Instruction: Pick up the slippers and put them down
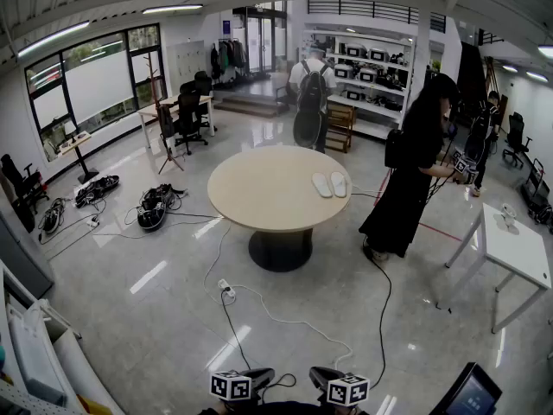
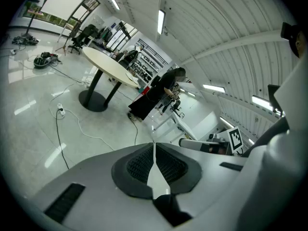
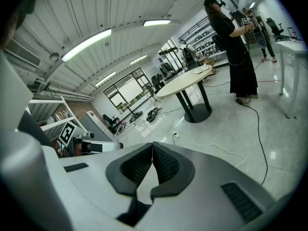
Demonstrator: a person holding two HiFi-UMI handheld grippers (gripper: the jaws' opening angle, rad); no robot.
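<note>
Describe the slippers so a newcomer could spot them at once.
Find the round beige table on a dark pedestal in the middle of the room. On its right part, on the side nearest the person in black clothes, lie two pale flat slippers side by side. They are the only things on that tabletop.

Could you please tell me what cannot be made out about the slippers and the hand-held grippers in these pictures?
- Slippers: head view, too small to tell tops from soles; left gripper view, lost on the distant table.
- Left hand-held gripper, right hand-held gripper: head view, largely cut off by the bottom edge.
</note>
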